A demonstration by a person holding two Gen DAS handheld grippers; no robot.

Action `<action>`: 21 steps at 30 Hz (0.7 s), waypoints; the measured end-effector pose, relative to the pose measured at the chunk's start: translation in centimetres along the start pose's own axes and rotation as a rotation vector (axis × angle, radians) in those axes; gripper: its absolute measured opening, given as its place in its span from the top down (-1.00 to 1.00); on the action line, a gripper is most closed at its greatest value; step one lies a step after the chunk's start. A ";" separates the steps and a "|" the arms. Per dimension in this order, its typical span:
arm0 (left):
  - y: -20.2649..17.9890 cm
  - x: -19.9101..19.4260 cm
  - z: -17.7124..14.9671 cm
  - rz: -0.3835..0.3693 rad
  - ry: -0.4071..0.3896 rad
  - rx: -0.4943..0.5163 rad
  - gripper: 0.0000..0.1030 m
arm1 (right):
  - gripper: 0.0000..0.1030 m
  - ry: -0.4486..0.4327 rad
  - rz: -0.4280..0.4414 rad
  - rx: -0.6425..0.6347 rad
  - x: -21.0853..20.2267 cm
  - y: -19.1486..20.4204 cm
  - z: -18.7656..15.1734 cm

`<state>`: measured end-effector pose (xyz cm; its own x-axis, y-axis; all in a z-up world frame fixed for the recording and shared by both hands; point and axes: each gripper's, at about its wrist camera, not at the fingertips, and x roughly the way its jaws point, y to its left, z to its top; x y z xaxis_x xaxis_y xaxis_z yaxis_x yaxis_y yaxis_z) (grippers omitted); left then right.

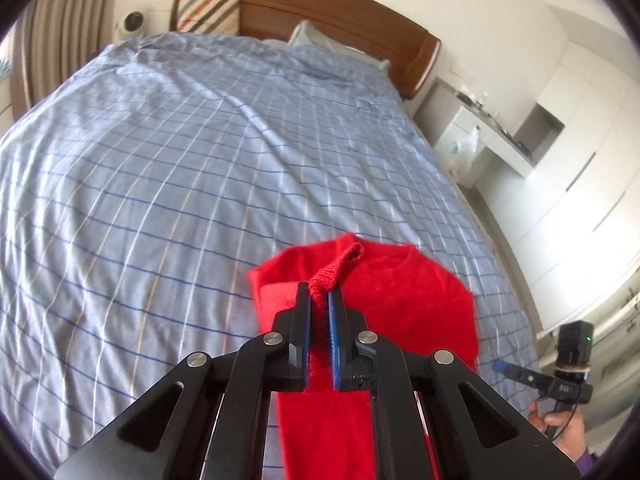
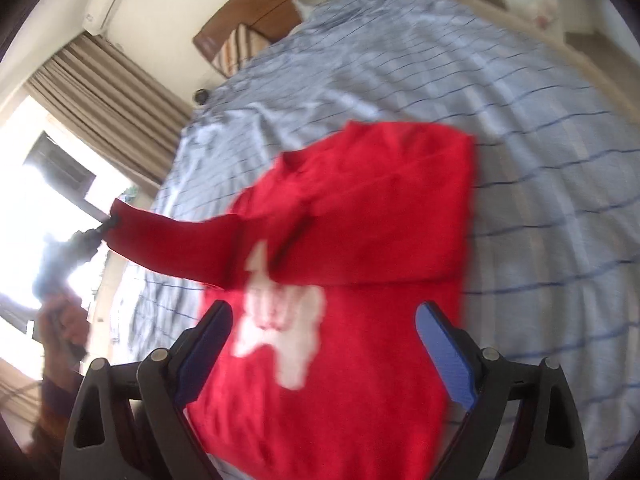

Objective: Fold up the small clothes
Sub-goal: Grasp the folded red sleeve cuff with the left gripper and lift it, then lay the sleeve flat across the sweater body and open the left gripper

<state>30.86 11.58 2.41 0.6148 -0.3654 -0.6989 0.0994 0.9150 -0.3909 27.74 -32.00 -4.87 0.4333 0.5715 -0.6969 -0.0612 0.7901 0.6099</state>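
1. We hold the left tongs (image 1: 319, 294) closed on the ribbed cuff (image 1: 336, 270) of the red sweater (image 1: 400, 284), the knit bunched between the two fingers and the sleeve (image 2: 168, 240) drawn out from the body.
2. In the right wrist view that sleeve stretches to the left, lifted off the bed, with the left tongs (image 2: 106, 226) at its end, dark against the bright window (image 2: 48, 200).
3. Our right tongs (image 2: 324, 340) stand wide open above the near part of the sweater, holding nothing; the view is blurred.
4. The sweater lies on the blue checked bedsheet (image 1: 160, 168), toward the near right side of the bed, its white motif (image 2: 280, 332) facing up between the open fingers.
5. The right sleeve is folded across the chest.
6. At the far end we see the wooden headboard (image 1: 320, 4), a striped cushion (image 1: 208, 12) and a pillow (image 1: 320, 40).
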 end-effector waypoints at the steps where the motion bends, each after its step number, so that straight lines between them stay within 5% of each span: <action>1: 1.0 -0.2 -0.1 -0.007 -0.005 -0.026 0.89 | -0.73 0.036 0.053 0.039 2.8 0.7 1.4; 8: 4.0 -1.3 -1.0 -0.044 -0.029 -0.077 0.89 | -0.63 0.071 -0.103 0.209 16.5 0.9 4.9; 9: 4.2 -1.5 -1.0 -0.048 -0.032 -0.075 0.89 | -0.62 0.046 -0.066 0.173 16.8 1.9 4.8; 12: 5.0 -2.3 -0.7 -0.039 -0.048 -0.070 0.89 | -0.62 0.115 0.274 0.010 17.1 6.4 3.8; 14: 5.4 -2.7 -0.5 -0.034 -0.057 -0.079 0.89 | -0.62 0.172 0.381 -0.089 16.7 8.6 3.0; 17: 5.6 -3.3 -0.2 -0.022 -0.074 -0.085 0.89 | -0.62 0.177 0.405 -0.090 14.9 7.7 2.7; 21: 4.5 -4.2 0.3 -0.028 -0.068 -0.082 0.89 | -0.64 0.087 0.281 0.049 12.4 3.1 3.2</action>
<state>28.93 17.32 3.76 0.6646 -0.3759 -0.6458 0.0549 0.8865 -0.4595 35.82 -23.17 -10.34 0.3269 0.7848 -0.5265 -0.1239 0.5879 0.7994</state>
